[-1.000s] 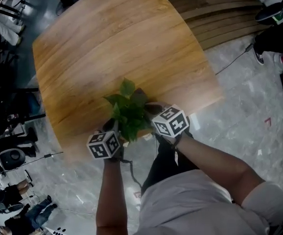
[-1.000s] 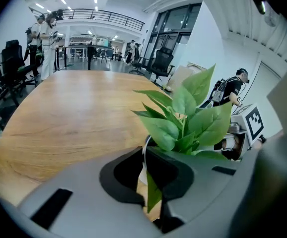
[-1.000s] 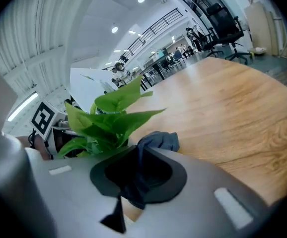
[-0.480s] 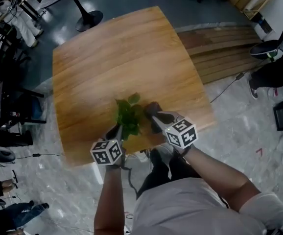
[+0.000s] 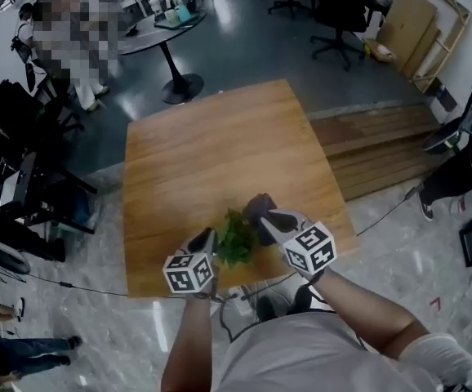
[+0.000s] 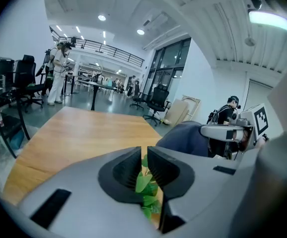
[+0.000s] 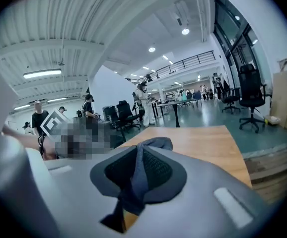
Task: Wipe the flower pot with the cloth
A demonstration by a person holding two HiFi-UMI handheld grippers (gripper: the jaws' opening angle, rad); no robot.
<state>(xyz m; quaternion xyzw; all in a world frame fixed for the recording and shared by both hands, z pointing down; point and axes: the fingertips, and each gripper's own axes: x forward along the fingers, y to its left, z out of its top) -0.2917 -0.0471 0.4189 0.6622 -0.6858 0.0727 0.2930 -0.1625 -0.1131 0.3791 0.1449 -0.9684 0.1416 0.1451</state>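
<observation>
Left gripper (image 6: pixel 143 167): the jaws were almost pressed together; only green leaves showed in the thin slit, and I could not tell if they nipped anything
Right gripper (image 7: pixel 139 170): the jaws pinched the dark cloth (image 5: pixel 258 206), just right of the plant (image 5: pixel 236 237)
Plant: it stood at the near edge of the table (image 5: pixel 211 153), between both grippers; the pot was hidden under the leaves
Step, as I judged: bringing the cloth to the pot
Good way: lower the cloth below the leaves, lay it flat on the pot wall, steady the pot from the left, wipe around slowly
Risk: a hard push could slide the pot off the near edge
</observation>
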